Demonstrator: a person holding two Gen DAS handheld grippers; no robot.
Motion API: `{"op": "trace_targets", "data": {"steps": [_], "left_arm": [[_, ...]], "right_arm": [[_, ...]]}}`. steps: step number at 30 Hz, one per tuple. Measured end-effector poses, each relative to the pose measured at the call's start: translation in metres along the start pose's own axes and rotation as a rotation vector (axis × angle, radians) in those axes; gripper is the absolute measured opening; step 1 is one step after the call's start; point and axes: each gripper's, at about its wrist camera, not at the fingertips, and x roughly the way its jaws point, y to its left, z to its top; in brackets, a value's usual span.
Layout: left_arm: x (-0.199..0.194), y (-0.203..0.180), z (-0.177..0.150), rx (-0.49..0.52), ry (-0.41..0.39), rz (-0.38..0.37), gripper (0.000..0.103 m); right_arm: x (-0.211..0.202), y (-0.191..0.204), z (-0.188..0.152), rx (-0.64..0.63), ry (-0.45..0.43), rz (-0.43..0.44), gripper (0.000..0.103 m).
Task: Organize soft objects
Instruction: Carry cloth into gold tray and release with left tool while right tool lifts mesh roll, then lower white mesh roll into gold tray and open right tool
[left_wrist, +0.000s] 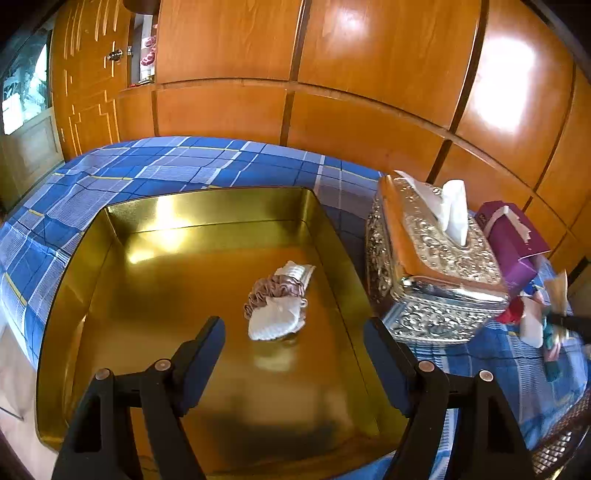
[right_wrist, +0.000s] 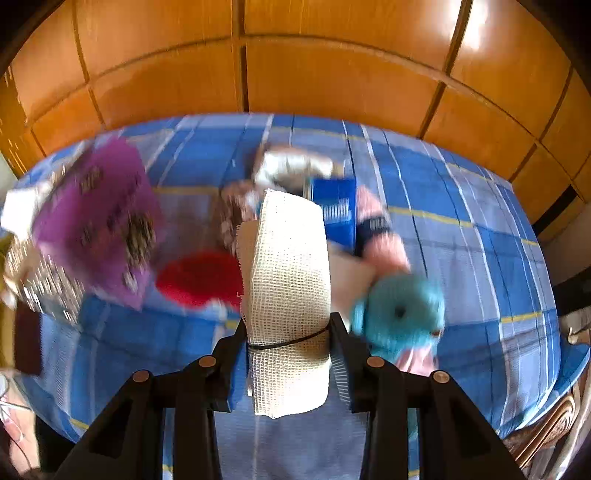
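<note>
A gold metal tray (left_wrist: 88, 258) lies on the blue checked cloth in the left wrist view. Inside it rests a white knitted pad with a mauve scrunchie (left_wrist: 277, 301) around it. My left gripper (left_wrist: 295, 343) hangs open just above the tray floor, nothing between its fingers, the bundle slightly ahead of them. In the right wrist view my right gripper (right_wrist: 288, 339) is shut on a white gauze bandage roll (right_wrist: 288, 258), held upright above the cloth. Below it lie a teal yarn ball (right_wrist: 399, 314), a red soft item (right_wrist: 199, 280) and a blue box (right_wrist: 334, 206).
An ornate silver tissue box (left_wrist: 436, 266) stands right of the tray, a purple carton (left_wrist: 513, 240) behind it. The purple carton (right_wrist: 99, 221) also shows blurred at the left of the right wrist view. Wooden wardrobe panels (left_wrist: 332, 74) back the bed.
</note>
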Motion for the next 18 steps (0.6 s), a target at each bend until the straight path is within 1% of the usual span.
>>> {"op": "trace_targets", "data": {"steps": [4, 6, 8, 11, 12, 13, 15, 18], "left_arm": [[-0.009, 0.004, -0.002, -0.013, -0.002, -0.019, 0.078], [-0.013, 0.006, -0.002, -0.012, -0.012, -0.017, 0.078], [-0.019, 0.007, -0.003, -0.008, -0.028, -0.011, 0.078], [-0.026, 0.01, -0.003, -0.005, -0.049, -0.004, 0.078], [-0.029, 0.011, -0.004, -0.006, -0.057, 0.001, 0.078], [-0.031, 0.013, -0.003, -0.011, -0.064, 0.002, 0.078], [-0.033, 0.018, -0.004, -0.024, -0.066, 0.011, 0.078], [-0.035, 0.03, -0.005, -0.052, -0.07, 0.031, 0.078]], "right_arm": [[-0.009, 0.007, 0.048, -0.006, -0.053, -0.005, 0.038], [-0.011, 0.014, 0.071, -0.012, -0.077, -0.01, 0.038], [-0.017, 0.027, 0.099, -0.024, -0.112, -0.015, 0.038], [-0.028, 0.052, 0.13, -0.051, -0.169, 0.018, 0.038], [-0.033, 0.063, 0.137, -0.067, -0.189, 0.037, 0.038], [-0.04, 0.082, 0.144, -0.103, -0.218, 0.078, 0.038], [-0.052, 0.112, 0.147, -0.172, -0.256, 0.164, 0.038], [-0.071, 0.17, 0.129, -0.321, -0.273, 0.341, 0.038]]}}
